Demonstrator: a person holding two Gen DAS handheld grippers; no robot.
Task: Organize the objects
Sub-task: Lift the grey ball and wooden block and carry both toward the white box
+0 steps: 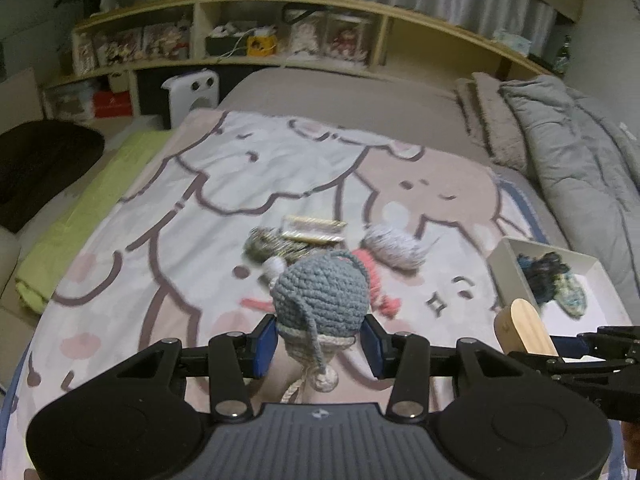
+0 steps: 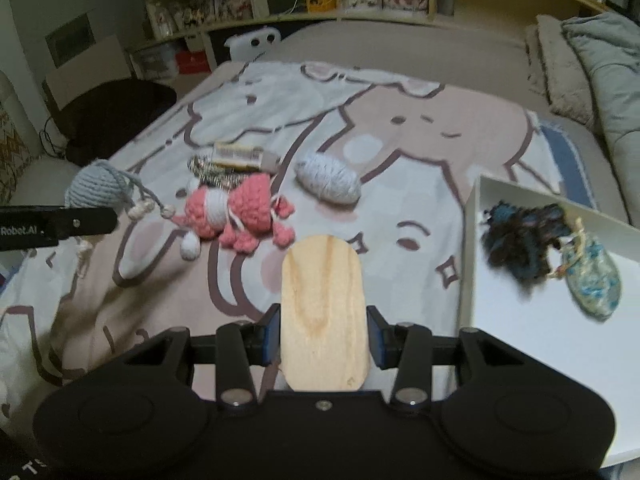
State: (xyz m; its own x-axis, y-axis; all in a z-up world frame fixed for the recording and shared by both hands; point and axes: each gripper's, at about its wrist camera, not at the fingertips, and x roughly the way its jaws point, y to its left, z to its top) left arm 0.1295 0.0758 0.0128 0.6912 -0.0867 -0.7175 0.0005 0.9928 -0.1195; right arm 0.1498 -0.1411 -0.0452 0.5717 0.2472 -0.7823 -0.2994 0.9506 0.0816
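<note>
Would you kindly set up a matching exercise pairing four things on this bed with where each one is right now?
Things:
1. blue-grey crochet ball
2. wooden paddle
3. dark yarn tuft
4. pink crochet toy

Places:
A. inside the white box
B. lying on the blanket
C. between the jaws of the left gripper
D. between the jaws of the right gripper

Pairs: 1-C, 2-D, 3-A, 4-B
</note>
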